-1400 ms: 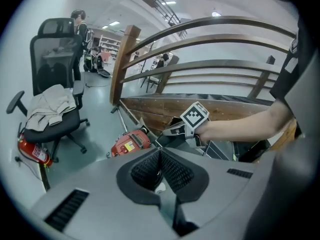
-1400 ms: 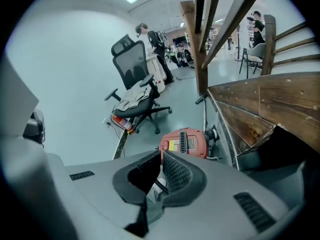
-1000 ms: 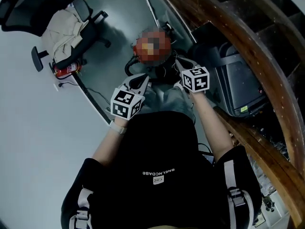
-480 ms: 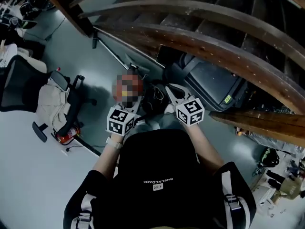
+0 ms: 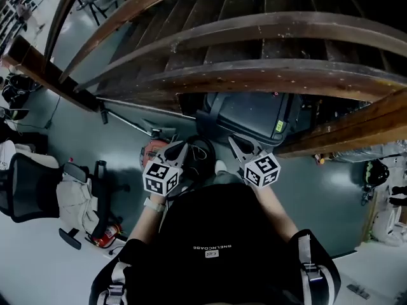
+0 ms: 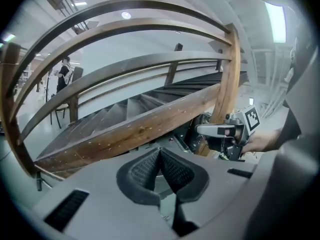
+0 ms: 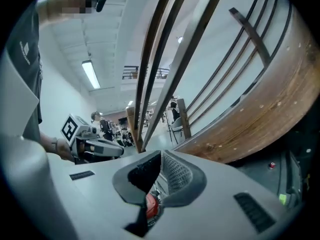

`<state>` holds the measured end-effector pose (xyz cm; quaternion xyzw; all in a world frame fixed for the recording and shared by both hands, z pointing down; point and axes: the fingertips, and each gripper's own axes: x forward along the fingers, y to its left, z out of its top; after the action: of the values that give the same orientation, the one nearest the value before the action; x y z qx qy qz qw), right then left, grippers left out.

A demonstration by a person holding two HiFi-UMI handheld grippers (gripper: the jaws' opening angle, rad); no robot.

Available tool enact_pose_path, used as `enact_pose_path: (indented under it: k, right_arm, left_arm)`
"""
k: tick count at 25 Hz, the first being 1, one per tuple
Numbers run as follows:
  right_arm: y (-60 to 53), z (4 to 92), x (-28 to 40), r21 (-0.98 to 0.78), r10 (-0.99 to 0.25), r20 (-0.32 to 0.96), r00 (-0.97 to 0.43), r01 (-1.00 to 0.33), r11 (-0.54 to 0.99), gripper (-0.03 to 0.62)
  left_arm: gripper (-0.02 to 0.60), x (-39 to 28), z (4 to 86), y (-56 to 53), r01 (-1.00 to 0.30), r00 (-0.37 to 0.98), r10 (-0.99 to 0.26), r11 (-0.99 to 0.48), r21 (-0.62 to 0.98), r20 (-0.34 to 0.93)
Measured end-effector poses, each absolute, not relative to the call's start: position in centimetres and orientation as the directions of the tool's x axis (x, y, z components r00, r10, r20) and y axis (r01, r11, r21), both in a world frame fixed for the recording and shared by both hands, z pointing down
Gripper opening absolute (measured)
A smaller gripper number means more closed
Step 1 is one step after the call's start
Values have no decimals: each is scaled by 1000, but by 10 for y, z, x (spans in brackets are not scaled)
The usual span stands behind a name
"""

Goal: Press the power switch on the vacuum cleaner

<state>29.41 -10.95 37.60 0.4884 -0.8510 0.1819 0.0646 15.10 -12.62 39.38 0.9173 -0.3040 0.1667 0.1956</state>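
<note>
In the head view a red vacuum cleaner [image 5: 151,152] sits on the grey floor below the wooden stairs, with a black hose [image 5: 203,152] coiled beside it. The left gripper [image 5: 181,147] is held in front of my chest, its tip to the right of the red body and raised above it. Its jaws are shut in the left gripper view, with nothing between the pads [image 6: 172,173]. The right gripper [image 5: 233,143] is held level with it, also shut and empty. Below its pads [image 7: 176,174] a bit of the red vacuum cleaner [image 7: 150,204] shows. No switch is visible.
Curved wooden stair rails [image 5: 254,75] arch overhead and in front. A dark grey case [image 5: 251,116] stands under the stairs. Office chairs [image 5: 38,186] and a red fire extinguisher [image 5: 105,234] are at the left. A distant person [image 6: 64,74] stands by a railing.
The head view has swung up and away: the stairs now fill the top and the vacuum cleaner looks smaller. Both grippers have stayed side by side before my chest.
</note>
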Motion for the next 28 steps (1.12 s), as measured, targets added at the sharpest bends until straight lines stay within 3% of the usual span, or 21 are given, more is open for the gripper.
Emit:
enact_pose_path:
  k: [9, 28]
  right_arm:
    - [-94, 363, 350, -250, -870, 248, -427, -896, 368, 29]
    - [-90, 360, 349, -273, -858, 232, -459, -877, 395, 29]
  left_arm:
    - [14, 188, 381, -131, -581, 788, -466, -778, 238, 402]
    - [14, 202, 378, -121, -592, 779, -475, -772, 230, 410]
